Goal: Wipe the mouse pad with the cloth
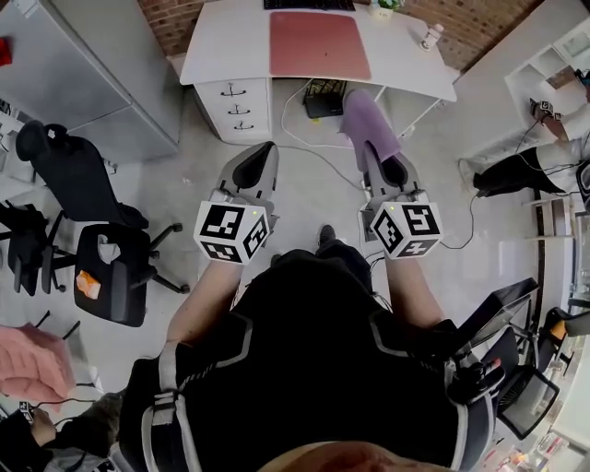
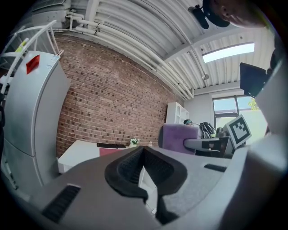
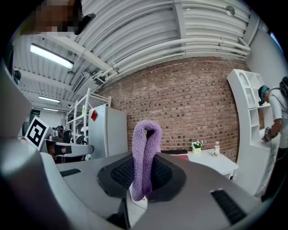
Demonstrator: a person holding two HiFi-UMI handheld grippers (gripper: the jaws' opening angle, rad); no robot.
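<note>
A red mouse pad (image 1: pixel 318 43) lies on the white desk (image 1: pixel 230 46) at the top of the head view, well ahead of both grippers. My right gripper (image 1: pixel 385 171) is shut on a folded purple cloth (image 1: pixel 369 124), which sticks up between the jaws as a loop (image 3: pixel 145 157). My left gripper (image 1: pixel 260 161) is shut with nothing in it; its jaws meet in the left gripper view (image 2: pixel 144 168). Both are held in the air over the floor, short of the desk. The purple cloth (image 2: pixel 179 136) also shows in the left gripper view.
A keyboard (image 1: pixel 309 4), a small plant (image 1: pixel 385 5) and a bottle (image 1: pixel 430 37) sit at the desk's back. Drawers (image 1: pixel 235 106) stand under its left side, cables (image 1: pixel 313 138) on the floor. Black office chairs (image 1: pixel 101 240) stand left. A person (image 3: pixel 274 121) stands at white shelves, right.
</note>
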